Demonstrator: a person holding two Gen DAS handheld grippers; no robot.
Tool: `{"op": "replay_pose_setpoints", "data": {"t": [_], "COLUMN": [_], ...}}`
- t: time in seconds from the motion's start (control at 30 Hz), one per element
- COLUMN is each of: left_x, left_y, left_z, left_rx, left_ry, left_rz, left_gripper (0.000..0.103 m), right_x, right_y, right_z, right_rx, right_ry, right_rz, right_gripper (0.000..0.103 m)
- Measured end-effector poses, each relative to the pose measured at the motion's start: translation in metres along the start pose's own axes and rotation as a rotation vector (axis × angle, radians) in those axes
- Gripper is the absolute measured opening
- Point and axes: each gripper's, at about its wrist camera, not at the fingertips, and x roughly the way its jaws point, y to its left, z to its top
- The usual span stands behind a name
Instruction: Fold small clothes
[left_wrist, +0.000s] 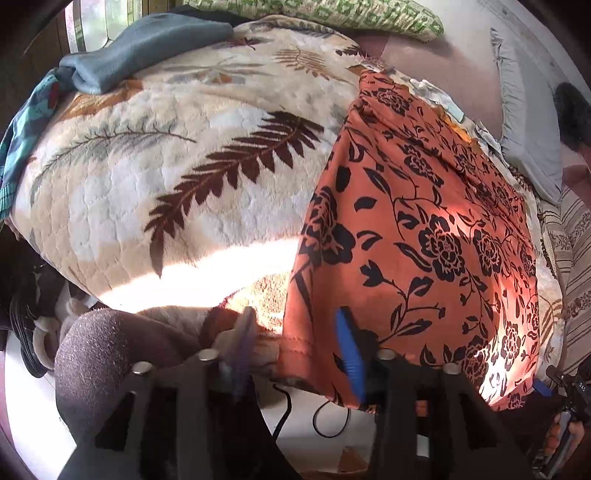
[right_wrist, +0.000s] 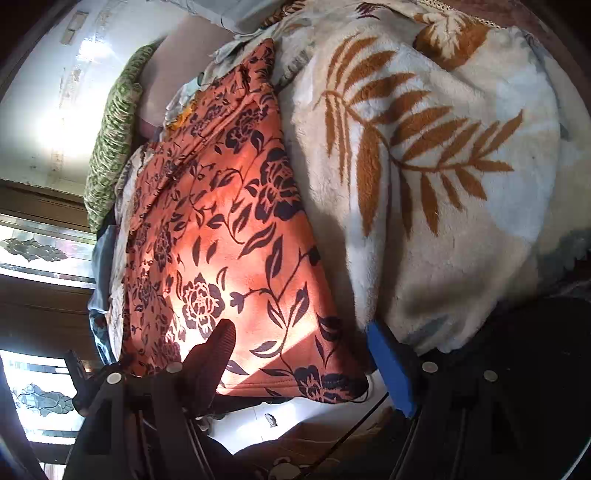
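An orange garment with a black flower print (left_wrist: 424, 229) lies spread flat on a cream fleece blanket with leaf patterns (left_wrist: 166, 155). Its hem hangs over the bed's near edge. My left gripper (left_wrist: 295, 350) is open, its fingers astride the garment's near left corner. In the right wrist view the same garment (right_wrist: 221, 240) runs away from me, and my right gripper (right_wrist: 303, 354) is open with its fingers astride the garment's near right corner. The right gripper's tool also shows at the lower right of the left wrist view (left_wrist: 565, 398).
A grey-blue cloth (left_wrist: 147, 48) and a green patterned pillow (left_wrist: 332, 14) lie at the far side of the bed. A grey pillow (left_wrist: 524, 122) and a person's head (left_wrist: 572, 118) are at the right. Cables (left_wrist: 328, 417) lie on the white floor below the bed edge.
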Motion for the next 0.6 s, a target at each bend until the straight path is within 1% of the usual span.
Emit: {"op": "replay_pose_setpoints", "data": {"t": [0.03,0.07,0.1,0.13,0.17,0.2,0.23,0.27,0.3,0.33,0.4,0.43,0.5,0.57,0.6], "left_x": [0.003,0.008,0.02,0.024,0.025,0.03,0.028,0.023,0.014,0.008,-0.007,-0.015,-0.035,-0.05,-0.056], "left_y": [0.0,0.001,-0.005,-0.008,-0.009,-0.011,-0.008,-0.009,-0.012,-0.014,-0.017,-0.019,-0.028,-0.039,-0.044], "left_z": [0.0,-0.002,0.001,-0.002,-0.003,-0.003,-0.003,-0.002,-0.001,0.002,0.012,0.021,0.043,0.078,0.097], "left_rx": [0.003,0.007,0.017,0.043,0.054,0.036,0.014,0.026,0.051,0.062,0.053,0.05,0.052,0.062,0.07], "left_ry": [0.002,0.022,0.049,0.054,0.062,0.093,0.096,0.07,0.041,0.022,-0.004,-0.024,-0.068,-0.115,-0.136], "left_rz": [0.012,0.022,0.032,0.05,0.045,-0.003,-0.025,-0.011,-0.005,-0.016,-0.067,-0.105,-0.135,-0.19,-0.203], "left_gripper": [0.069,0.069,0.068,0.061,0.026,0.008,0.008,0.007,0.007,0.007,0.007,0.007,0.007,0.008,0.008], "right_x": [0.003,0.008,0.016,0.025,0.035,0.042,0.042,0.041,0.039,0.035,0.027,0.021,0.007,-0.007,-0.013], "right_y": [0.002,0.003,0.004,0.003,0.002,0.005,0.007,0.008,0.008,0.01,0.014,0.016,0.023,0.033,0.04], "right_z": [0.0,0.0,-0.001,-0.003,-0.005,-0.009,-0.011,-0.012,-0.012,-0.012,-0.009,-0.005,0.006,0.024,0.035], "right_rx": [-0.004,-0.014,-0.021,-0.011,-0.001,-0.011,-0.031,-0.034,-0.028,-0.036,-0.025,-0.009,0.018,0.034,0.033], "right_ry": [0.009,0.028,0.057,0.093,0.121,0.137,0.137,0.144,0.143,0.141,0.137,0.125,0.083,0.036,0.01], "right_rz": [-0.001,-0.012,-0.015,-0.022,-0.035,-0.061,-0.088,-0.076,-0.05,-0.037,0.033,0.085,0.225,0.334,0.387], "right_gripper": [0.077,0.077,0.077,0.072,0.053,0.044,0.021,0.007,0.007,0.007,0.006,0.006,0.006,0.006,0.006]}}
